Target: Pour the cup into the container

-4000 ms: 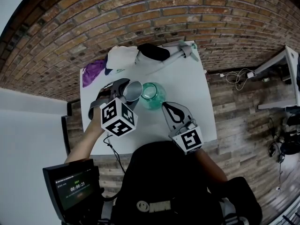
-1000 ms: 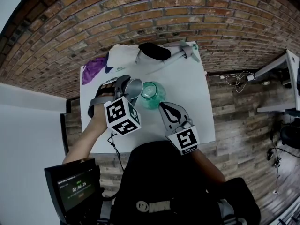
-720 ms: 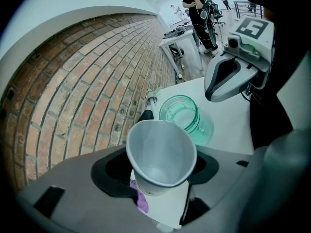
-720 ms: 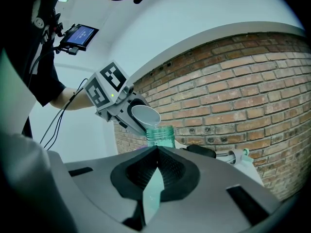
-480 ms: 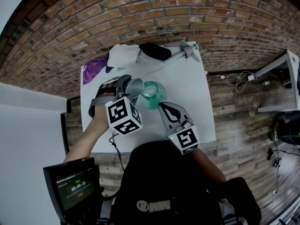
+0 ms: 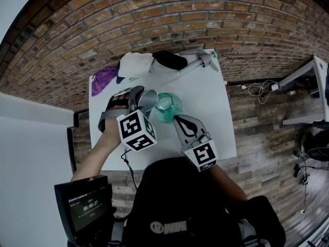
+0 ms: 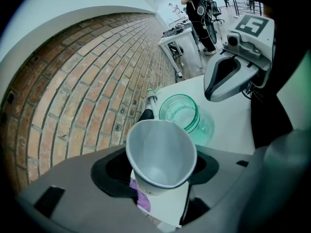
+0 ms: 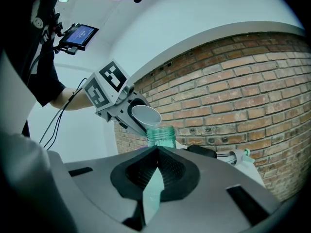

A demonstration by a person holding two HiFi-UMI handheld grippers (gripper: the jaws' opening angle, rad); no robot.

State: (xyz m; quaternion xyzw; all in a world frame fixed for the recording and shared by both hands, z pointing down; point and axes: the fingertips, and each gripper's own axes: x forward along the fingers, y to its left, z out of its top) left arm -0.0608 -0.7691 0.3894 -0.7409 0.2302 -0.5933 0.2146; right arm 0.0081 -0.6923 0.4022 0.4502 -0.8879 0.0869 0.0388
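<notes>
Left gripper (image 6: 141, 101), pitched steeply downward, clamps a tilted paper cup (image 7: 161, 152); right gripper (image 6: 177, 119), nearly level, jaws together.

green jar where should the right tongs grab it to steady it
Take the green jar round its body, below the threaded neck, coming in level from the person's right. It stands upright, and the left tongs hold the paper cup tilted at its mouth from the left, so top and left are taken. The right tongs, now shut, must open first.
</notes>
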